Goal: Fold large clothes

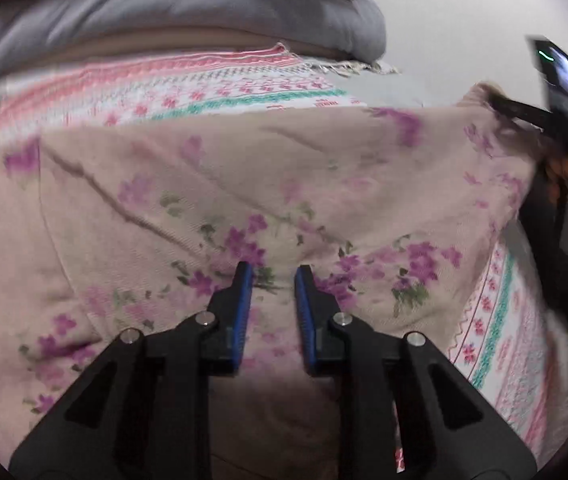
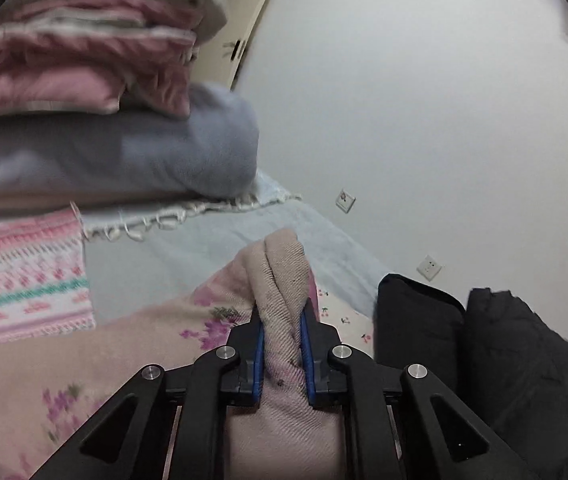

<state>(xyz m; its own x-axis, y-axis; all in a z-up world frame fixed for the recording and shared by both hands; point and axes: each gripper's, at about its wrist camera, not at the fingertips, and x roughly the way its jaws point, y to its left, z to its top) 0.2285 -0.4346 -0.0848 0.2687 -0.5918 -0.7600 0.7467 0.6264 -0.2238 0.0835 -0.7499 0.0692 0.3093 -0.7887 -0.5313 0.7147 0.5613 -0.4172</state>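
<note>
Right wrist view shows the right gripper [image 2: 281, 322] with jaws clamped on a bunched corner of the floral cloth [image 2: 131, 344], apparently to carry a fold, while the left gripper [image 1: 272, 280] hovers over it, jaws apart.

No readable text or labels

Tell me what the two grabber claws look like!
The left gripper and the right gripper look alike: black angular arms with triangular cut-outs, round silver bolts at the joints, and ribbed blue pads lining the inner finger faces. From the left view, the right gripper carries a dark box with a small lit screen.
</note>
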